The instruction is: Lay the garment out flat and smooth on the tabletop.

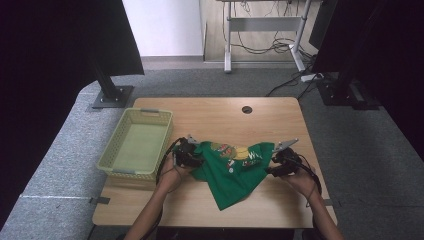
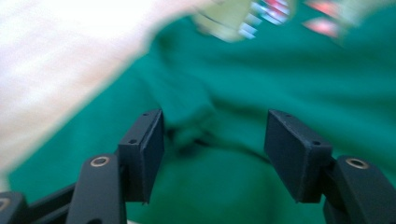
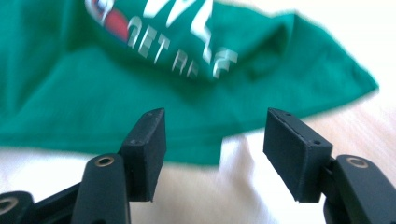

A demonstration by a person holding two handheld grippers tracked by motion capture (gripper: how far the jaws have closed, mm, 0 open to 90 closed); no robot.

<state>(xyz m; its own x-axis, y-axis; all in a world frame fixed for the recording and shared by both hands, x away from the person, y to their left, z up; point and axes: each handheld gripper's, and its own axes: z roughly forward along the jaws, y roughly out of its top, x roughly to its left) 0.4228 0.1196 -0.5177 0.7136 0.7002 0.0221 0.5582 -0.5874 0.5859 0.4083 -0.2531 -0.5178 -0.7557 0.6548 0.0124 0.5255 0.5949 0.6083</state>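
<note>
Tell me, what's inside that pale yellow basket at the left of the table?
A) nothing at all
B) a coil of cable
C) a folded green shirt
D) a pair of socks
A: in the high view the basket shows only its bare floor, while the green shirt lies on the table beside it.

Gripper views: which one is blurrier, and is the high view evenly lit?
Left gripper view: shirt and its print smeared, table washed out. Right gripper view: milder blur, lettering on the shirt partly readable, table glaring white. High view: sharp, table well lit, dark at both upper corners.
</note>
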